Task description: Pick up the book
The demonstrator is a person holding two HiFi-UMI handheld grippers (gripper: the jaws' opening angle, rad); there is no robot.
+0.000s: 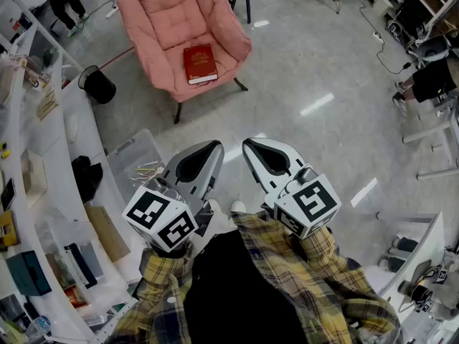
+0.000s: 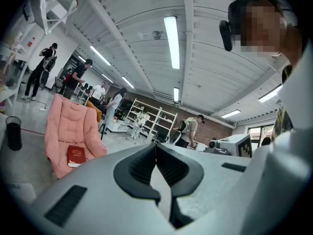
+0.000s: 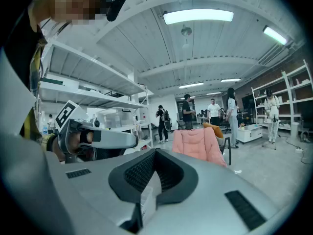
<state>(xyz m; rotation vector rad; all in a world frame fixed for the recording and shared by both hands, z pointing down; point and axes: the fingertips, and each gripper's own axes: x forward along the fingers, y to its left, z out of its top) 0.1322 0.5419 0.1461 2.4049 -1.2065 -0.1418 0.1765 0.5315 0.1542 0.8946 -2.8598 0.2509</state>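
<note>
A red book (image 1: 199, 64) lies flat on the seat of a pink padded chair (image 1: 168, 13), far ahead of me across the floor. In the left gripper view the book (image 2: 76, 155) rests on the chair (image 2: 73, 126) at the left. The right gripper view shows only the chair's back (image 3: 198, 146). My left gripper (image 1: 216, 147) and right gripper (image 1: 248, 145) are held side by side near my body, well short of the chair. Both are shut with nothing between their jaws. The closed tips show in each gripper's own view, left gripper (image 2: 155, 146) and right gripper (image 3: 155, 152).
A black bin (image 1: 98, 84) stands left of the chair. A clear plastic box (image 1: 140, 162) sits on the floor by a long white bench (image 1: 29, 192) at the left. Several people stand by white shelving (image 2: 146, 121) in the background. A seated person (image 1: 430, 77) is at the right.
</note>
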